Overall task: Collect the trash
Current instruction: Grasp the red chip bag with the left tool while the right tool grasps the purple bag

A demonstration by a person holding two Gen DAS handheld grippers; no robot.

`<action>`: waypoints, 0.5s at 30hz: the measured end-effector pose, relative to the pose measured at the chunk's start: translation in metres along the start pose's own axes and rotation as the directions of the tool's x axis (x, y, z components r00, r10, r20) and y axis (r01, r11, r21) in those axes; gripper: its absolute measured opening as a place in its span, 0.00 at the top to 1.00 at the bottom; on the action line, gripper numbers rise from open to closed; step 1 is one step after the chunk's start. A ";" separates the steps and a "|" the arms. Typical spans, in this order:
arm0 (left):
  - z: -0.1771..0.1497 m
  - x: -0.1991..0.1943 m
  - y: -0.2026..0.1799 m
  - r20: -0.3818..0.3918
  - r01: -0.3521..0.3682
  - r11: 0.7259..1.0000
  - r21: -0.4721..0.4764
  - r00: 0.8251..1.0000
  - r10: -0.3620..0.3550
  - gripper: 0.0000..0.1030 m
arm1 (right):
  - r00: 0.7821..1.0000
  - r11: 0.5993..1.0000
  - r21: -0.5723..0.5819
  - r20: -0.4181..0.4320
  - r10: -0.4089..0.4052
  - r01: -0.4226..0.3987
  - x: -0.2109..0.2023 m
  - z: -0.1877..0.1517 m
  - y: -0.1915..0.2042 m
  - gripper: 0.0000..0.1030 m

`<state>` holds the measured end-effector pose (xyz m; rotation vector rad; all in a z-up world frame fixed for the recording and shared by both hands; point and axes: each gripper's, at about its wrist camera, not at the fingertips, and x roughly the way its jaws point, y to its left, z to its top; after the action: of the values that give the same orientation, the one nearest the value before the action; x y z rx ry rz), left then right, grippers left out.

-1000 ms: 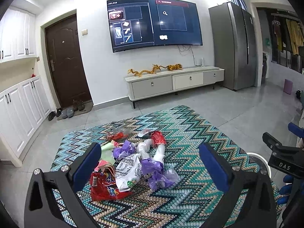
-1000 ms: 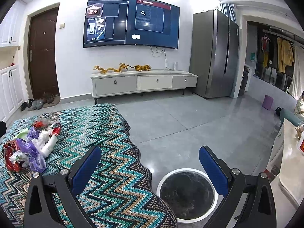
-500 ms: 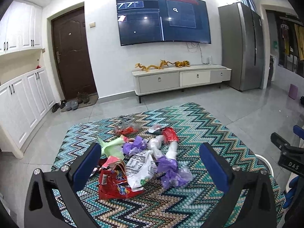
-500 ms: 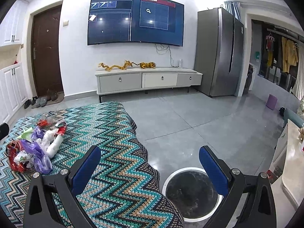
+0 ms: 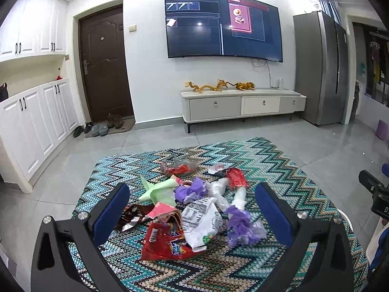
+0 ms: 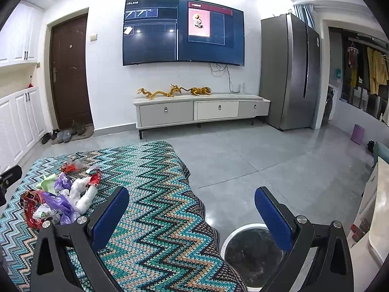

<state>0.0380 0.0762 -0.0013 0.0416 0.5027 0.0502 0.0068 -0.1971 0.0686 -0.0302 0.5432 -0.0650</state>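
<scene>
A heap of trash [image 5: 194, 209] lies on a zigzag-patterned cloth [image 5: 279, 168], in the lower middle of the left wrist view: a red snack bag [image 5: 165, 242] nearest the camera, a white printed wrapper [image 5: 201, 221] beside it, crumpled purple plastic [image 5: 240, 226], a pale green paper [image 5: 160, 188] and a small red wrapper [image 5: 235, 177] farther back. Compared with a second ago, the heap sits larger and more central between the blue fingers of the left claw [image 5: 192, 209], so this claw has come closer and lined up on it (nothing is gripped yet). Its jaws stand wide apart and empty. This looks like the approach to a first pick, probably the red snack bag.

In the right wrist view the right claw [image 6: 192, 214] is also wide and empty, and its view has barely shifted. A round white-rimmed bin [image 6: 252, 250] with a dark inside stands on the floor at the lower right, just beside the covered surface, while the heap lies well apart at the left edge.

The cloth covers a low surface in a living room with grey floor tiles [image 5: 243, 133]. Beyond are a wall television [image 5: 223, 26], a white cabinet [image 5: 243, 104], a brown door [image 5: 104, 65] and a steel fridge [image 5: 318, 68].
</scene>
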 end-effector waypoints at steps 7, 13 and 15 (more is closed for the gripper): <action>0.000 0.011 0.034 -0.021 -0.027 0.999 -0.039 0.999 0.026 0.00 | 0.998 0.998 -0.039 -0.030 0.050 -0.051 0.009 0.004 0.020 0.00; -0.006 0.020 0.082 -0.049 -0.082 0.994 -0.074 0.996 0.078 0.03 | 0.977 0.981 -0.068 -0.128 0.170 -0.180 0.031 0.003 0.045 0.19; -0.012 0.022 0.096 -0.067 -0.083 0.994 -0.073 0.995 0.078 0.07 | 0.952 0.963 -0.064 -0.182 0.248 -0.263 0.042 -0.001 0.057 0.30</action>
<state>0.0478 0.1732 -0.0168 -0.0142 0.5622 0.1499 0.0451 -0.1429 0.0440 -0.0392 0.7191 0.2113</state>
